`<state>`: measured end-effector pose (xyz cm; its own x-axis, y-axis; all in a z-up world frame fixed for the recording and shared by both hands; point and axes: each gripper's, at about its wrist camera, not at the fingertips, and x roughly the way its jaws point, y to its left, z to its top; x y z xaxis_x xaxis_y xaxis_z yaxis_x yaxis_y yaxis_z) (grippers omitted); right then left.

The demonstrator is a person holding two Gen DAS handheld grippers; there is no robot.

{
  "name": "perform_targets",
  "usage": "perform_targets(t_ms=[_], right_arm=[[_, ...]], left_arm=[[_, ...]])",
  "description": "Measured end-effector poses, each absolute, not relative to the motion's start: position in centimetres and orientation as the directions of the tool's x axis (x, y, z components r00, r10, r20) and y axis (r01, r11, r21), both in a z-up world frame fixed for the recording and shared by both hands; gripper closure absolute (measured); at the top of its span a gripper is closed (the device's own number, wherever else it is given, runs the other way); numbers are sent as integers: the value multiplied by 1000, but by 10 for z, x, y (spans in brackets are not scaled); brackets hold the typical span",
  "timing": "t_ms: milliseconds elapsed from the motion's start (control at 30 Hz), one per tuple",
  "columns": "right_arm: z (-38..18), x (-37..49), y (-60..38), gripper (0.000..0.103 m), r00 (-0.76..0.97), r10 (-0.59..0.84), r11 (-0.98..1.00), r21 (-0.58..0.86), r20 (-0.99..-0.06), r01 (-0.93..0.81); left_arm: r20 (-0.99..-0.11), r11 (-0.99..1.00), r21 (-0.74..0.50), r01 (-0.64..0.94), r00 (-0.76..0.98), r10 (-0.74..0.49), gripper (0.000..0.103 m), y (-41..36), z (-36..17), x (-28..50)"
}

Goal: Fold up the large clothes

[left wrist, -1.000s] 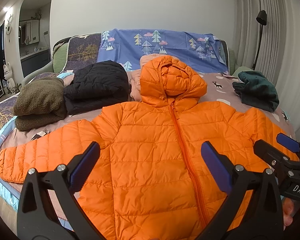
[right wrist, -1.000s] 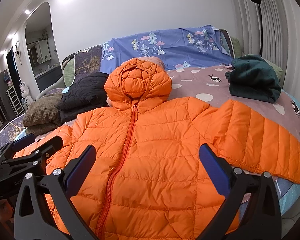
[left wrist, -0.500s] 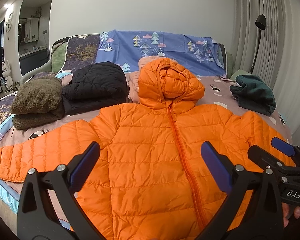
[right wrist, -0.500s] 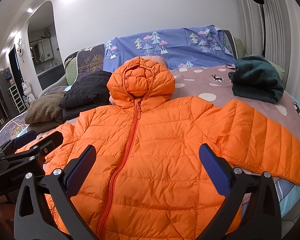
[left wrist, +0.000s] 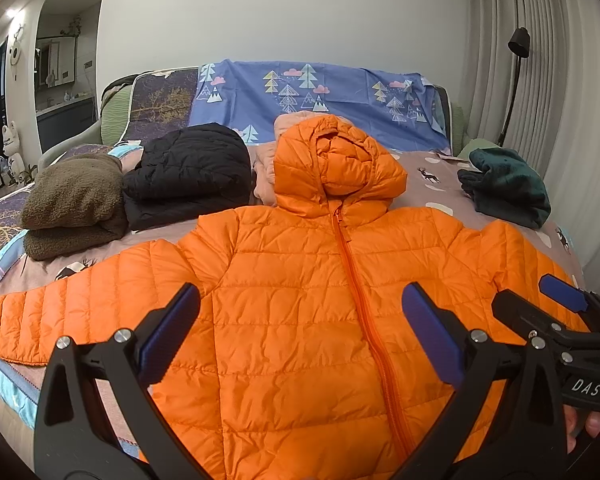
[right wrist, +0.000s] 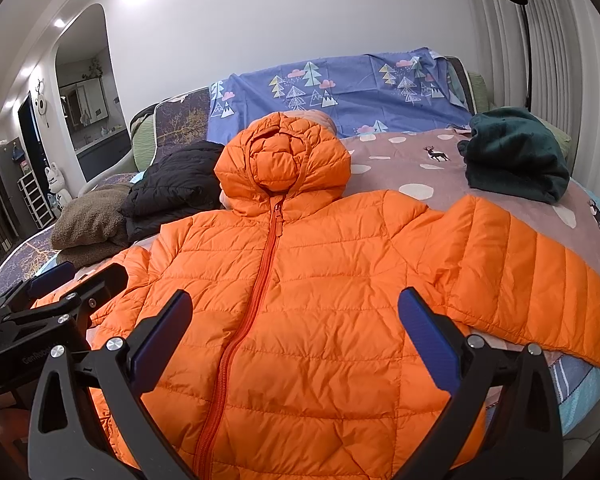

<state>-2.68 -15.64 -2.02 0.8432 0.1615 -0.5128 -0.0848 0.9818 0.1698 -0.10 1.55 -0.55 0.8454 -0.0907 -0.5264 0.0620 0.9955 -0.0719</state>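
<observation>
The orange hooded puffer jacket (left wrist: 320,300) serves as the landmark: it lies face up and zipped on the bed (left wrist: 432,168), spread flat, hood pointing toward the headboard and both sleeves stretched out to the sides. No fold is in it yet, so this garment is at its very beginning.

Going left to right, a folded brown fleece garment (left wrist: 74,204) sits beyond the jacket's left sleeve, well apart from the cuff. Just right of it, touching it, a folded black puffer jacket (left wrist: 188,172) rests beside the hood's left edge. Behind the hood a pink garment (left wrist: 266,168) peeks out, mostly hidden; whether it is folded cannot be told. To the right of the hood, well apart, a dark green fleece garment (right wrist: 516,152) lies in a bundle, looser than the two on the left. Judging by these piles, at least two pieces look finished, the orange jacket is the piece in hand, and the green one may still need work.

The left gripper (left wrist: 300,332) hovers over the jacket's lower body left of the zipper, jaws wide and holding nothing. The right gripper (right wrist: 296,336) hangs over the lower body right of the zipper, jaws likewise wide and empty. What probably remains is bringing in each sleeve, then doubling the body and hood.
</observation>
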Motion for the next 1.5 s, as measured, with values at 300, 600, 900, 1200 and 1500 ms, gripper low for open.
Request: perform_targets(t_ms=[300,600,900,1200,1500], right_arm=[[-22,-27,-154,1,841,166,981,171,-514,-89],[-24,-25,-151,1,840,172,980,172,-514,-95],[-23,-9,-157,1,842,189,976,190,-505,-105],[-2,37,-175,4,842,278,956,218,-461,-197],[28,95,-184,4,838,354,934,204,-414,-294]], left_arm=[[-526,995,-74,64,845,-94,2,15,-6,-1],[-524,994,-85,71,845,-105,2,15,-7,1],[-512,988,-127,89,847,-142,2,26,-3,24],[-461,985,-137,108,873,-160,3,41,16,69],[-422,983,-121,138,889,-177,6,46,39,121]])
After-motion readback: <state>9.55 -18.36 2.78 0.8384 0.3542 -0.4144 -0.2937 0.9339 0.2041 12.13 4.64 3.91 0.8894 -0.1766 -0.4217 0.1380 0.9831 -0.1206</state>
